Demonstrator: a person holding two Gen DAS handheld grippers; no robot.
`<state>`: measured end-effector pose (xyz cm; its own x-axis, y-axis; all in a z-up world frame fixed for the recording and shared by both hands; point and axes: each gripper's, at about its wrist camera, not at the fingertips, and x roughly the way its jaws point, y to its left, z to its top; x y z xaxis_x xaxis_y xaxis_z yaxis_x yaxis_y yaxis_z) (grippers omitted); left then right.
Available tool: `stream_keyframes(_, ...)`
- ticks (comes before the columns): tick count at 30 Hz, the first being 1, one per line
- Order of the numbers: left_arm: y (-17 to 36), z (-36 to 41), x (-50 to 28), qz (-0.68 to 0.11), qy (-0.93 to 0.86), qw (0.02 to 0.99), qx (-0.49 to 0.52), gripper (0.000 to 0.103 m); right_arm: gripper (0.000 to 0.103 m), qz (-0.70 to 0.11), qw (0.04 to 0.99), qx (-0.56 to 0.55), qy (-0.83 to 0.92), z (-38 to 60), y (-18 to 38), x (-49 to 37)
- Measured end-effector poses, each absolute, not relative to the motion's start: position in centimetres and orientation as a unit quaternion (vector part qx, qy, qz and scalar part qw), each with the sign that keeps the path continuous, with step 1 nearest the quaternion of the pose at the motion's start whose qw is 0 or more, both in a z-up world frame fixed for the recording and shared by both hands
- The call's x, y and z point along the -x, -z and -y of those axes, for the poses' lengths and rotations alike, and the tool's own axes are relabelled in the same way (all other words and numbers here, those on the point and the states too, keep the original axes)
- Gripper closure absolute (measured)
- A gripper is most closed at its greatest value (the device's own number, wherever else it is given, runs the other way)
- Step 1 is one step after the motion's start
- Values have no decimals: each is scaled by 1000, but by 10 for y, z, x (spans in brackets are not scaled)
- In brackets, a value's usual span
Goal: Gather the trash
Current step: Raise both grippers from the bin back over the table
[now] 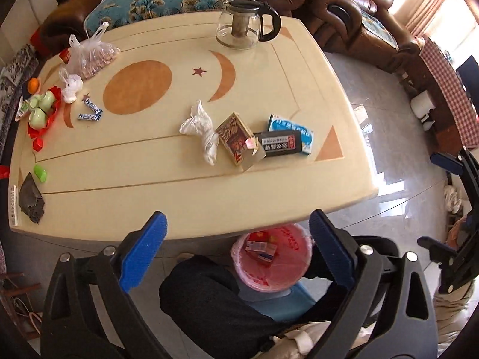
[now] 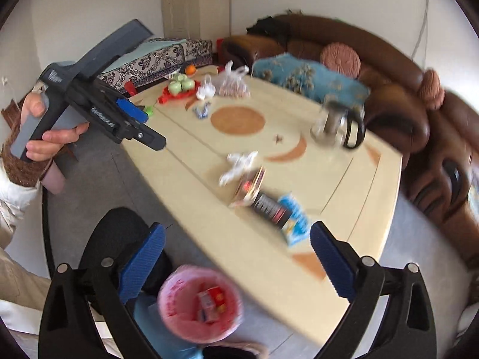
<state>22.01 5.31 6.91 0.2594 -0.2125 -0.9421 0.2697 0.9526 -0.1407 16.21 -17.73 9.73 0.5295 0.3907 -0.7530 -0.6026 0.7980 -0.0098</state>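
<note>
Left hand-held gripper (image 1: 236, 249) is hanging above the near edge of the surface (image 1: 125, 179), blue pads spread wide apart, nothing between them. Right hand-held gripper (image 2: 238, 257) is likewise standing wide apart and empty; the right wrist view is blurred. Below the near edge, on the floor, a bin lined with a pink bag (image 1: 271, 258) is sitting beside the person's dark-trousered knee (image 1: 206, 296); small red and white boxes (image 1: 260, 249) are lying inside it. Trash is lying on the surface, grouped toward the right near corner: a crumpled white plastic bag (image 1: 202, 131), touching a brown patterned box (image 1: 235, 136), then a black box (image 1: 280, 143) overlapping a blue and white packet (image 1: 295, 125). A torn dark scrap (image 1: 30, 199) and a small green item (image 1: 40, 173) are lying at the left near edge. Farther left: two blue wrapped sweets (image 1: 91, 112), a knotted white bag (image 1: 71, 86), a clear bag of nuts (image 1: 92, 56), green cups on a red tray (image 1: 42, 109). A glass teapot (image 1: 244, 24) is standing upright at the far edge.
</note>
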Motion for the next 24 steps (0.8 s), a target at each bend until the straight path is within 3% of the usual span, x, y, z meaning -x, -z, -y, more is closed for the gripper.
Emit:
stream_keyframes(9,-63,-38,-278,-607,128,784,-26,10,8,-363,863,191,-296,164,-123,-205)
stream_keyframes(24,35,-42,-374,-669,94,737,-16,10,8,-419,831,172,-324,151,-59,-298)
